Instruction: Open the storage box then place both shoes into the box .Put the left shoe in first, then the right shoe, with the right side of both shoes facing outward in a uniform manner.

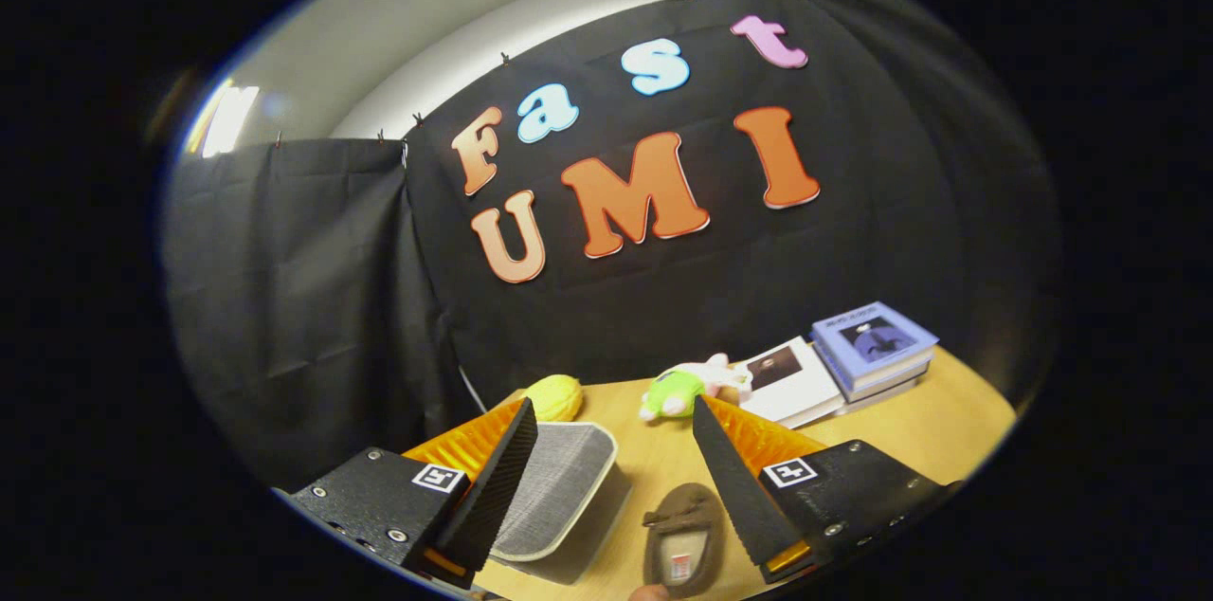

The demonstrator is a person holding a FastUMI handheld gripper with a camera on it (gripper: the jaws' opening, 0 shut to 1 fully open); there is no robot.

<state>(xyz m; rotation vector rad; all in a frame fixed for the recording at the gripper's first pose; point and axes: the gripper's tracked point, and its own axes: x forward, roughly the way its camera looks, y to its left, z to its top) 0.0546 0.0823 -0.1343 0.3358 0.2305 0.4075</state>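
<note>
Hovering above the table [948, 430], fingers [614, 449] wide apart (holding nothing), brown shoe [684, 539] between them.

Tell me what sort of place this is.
Likely a staged recording booth, not a real home: black cloth is clipped up as walls, and a wooden table holds props like stacked books and a plush toy. The gripper is open above a brown shoe.

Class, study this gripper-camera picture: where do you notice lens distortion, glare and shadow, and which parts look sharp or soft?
Gripper view: fisheye bends the wooden table edge and the ceiling lines into curves; a ceiling light glares white, smeared at the rim; the brown shoe and grey box sit in soft shadow between the open gripper fingers; the books look reasonably sharp.
</note>
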